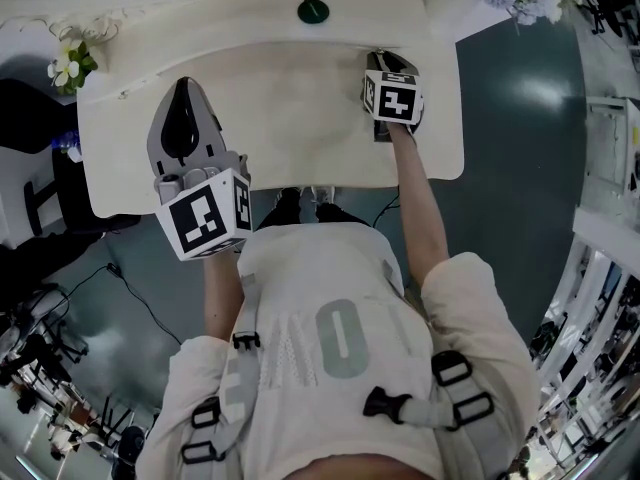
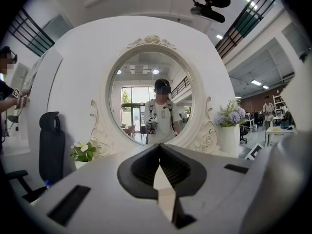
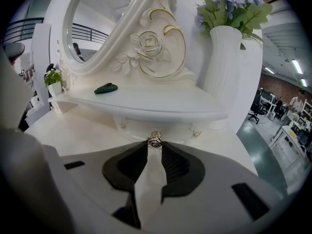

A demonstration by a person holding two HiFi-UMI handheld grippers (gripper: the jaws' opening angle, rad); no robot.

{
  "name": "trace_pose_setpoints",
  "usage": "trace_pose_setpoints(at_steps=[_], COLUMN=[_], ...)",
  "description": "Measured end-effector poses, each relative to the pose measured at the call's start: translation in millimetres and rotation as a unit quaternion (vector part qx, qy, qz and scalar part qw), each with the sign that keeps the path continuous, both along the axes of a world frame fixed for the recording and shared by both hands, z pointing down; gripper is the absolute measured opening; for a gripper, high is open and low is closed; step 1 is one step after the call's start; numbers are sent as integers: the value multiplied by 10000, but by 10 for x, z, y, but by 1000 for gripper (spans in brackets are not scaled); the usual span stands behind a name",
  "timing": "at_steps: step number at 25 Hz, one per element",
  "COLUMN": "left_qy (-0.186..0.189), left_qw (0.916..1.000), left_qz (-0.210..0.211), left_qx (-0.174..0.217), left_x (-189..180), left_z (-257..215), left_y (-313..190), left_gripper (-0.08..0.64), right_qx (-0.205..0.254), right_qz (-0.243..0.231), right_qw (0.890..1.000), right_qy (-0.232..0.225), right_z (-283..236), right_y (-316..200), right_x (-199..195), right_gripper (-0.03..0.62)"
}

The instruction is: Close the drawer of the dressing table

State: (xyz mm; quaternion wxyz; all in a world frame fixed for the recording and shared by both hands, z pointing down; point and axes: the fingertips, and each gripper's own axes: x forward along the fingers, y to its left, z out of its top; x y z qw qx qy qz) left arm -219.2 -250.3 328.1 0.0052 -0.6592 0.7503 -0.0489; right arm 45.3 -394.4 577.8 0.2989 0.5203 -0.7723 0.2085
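The white dressing table (image 1: 280, 118) lies below me. Its small drawer (image 3: 175, 126) sits under the raised shelf, with a round metal knob (image 3: 155, 141) on its front. In the right gripper view my right gripper (image 3: 155, 144) points down at the drawer front, its tips shut on the knob. The head view shows that same right gripper (image 1: 386, 61) at the table's back right. My left gripper (image 1: 183, 96) hovers level over the table's left side, shut and holding nothing. Seen along its own jaws, the left gripper (image 2: 159, 147) faces the oval mirror (image 2: 151, 96).
A dark green dish (image 3: 106, 87) lies on the shelf. A white vase of purple flowers (image 3: 224, 52) stands at the right end, and a small potted plant (image 2: 84, 151) at the left. A black chair (image 2: 51, 150) stands left of the table.
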Motion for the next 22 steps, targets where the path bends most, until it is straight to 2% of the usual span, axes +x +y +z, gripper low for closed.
trace_pose_setpoints(at_steps=[8, 14, 18, 22], left_qy=[-18, -34, -33, -22], left_qw=[10000, 9999, 9997, 9994], left_qz=[12, 40, 22, 38], left_qx=[37, 132, 234, 342], left_x=[3, 3, -26, -35], left_z=[-35, -112, -178, -231], left_y=[20, 86, 167, 253], left_gripper=[20, 20, 20, 20], right_qx=[-9, 108, 374, 881], right_qz=[56, 254, 264, 196], right_qw=[9999, 9995, 9988, 9956], right_qy=[-161, -122, -161, -252], right_z=[1, -62, -285, -722], right_y=[-5, 46, 140, 236], right_x=[0, 14, 7, -26], right_gripper=[104, 110, 110, 103])
